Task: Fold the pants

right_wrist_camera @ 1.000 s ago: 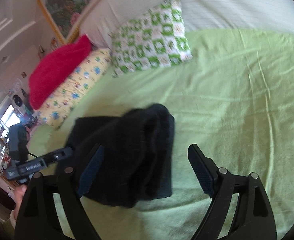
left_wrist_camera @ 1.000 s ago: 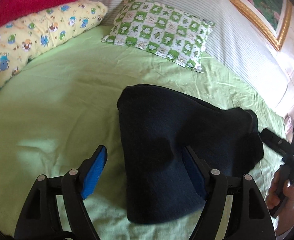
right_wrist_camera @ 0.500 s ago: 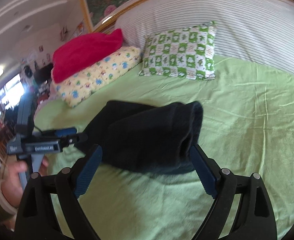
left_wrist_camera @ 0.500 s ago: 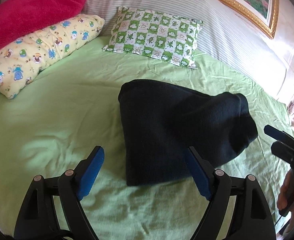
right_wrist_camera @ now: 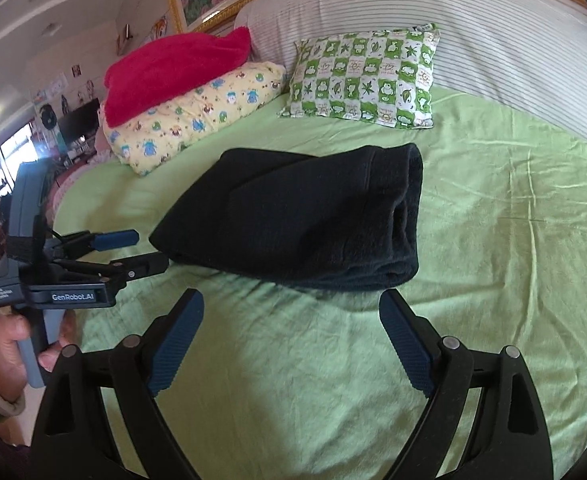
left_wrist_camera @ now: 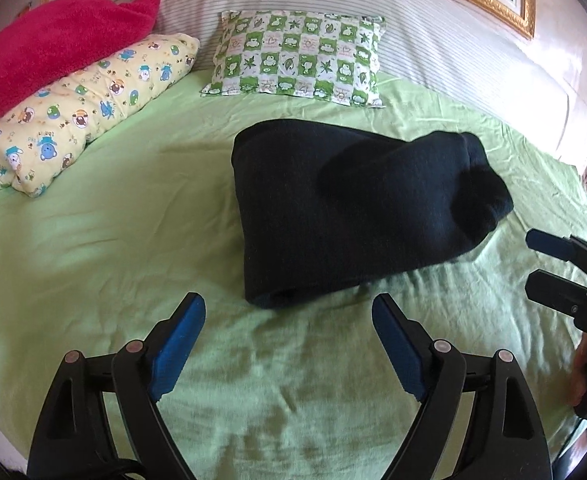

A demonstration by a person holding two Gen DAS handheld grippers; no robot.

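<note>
Facing folded pants on bed: bundle lies ahead of both your grippers, long axis crosswise. Left gripper spread wide, just been opening, empty; right gripper likewise open, empty. Neither nearer.

**Folded pants on the bed, both grippers clear of them**

The dark pants lie folded in a thick bundle on the green bed sheet, their layered end turned to the right. The right gripper sits low in front, its blue-padded fingers spread wide with only sheet between them — the pants lie just beyond the tips. At the left, a hand holds the left gripper, its fingers apart and pointing at the bundle's left corner, very near it. Behind — a green checked pillow, a yellow cartoon pillow and a red blanket on top of it.
</note>
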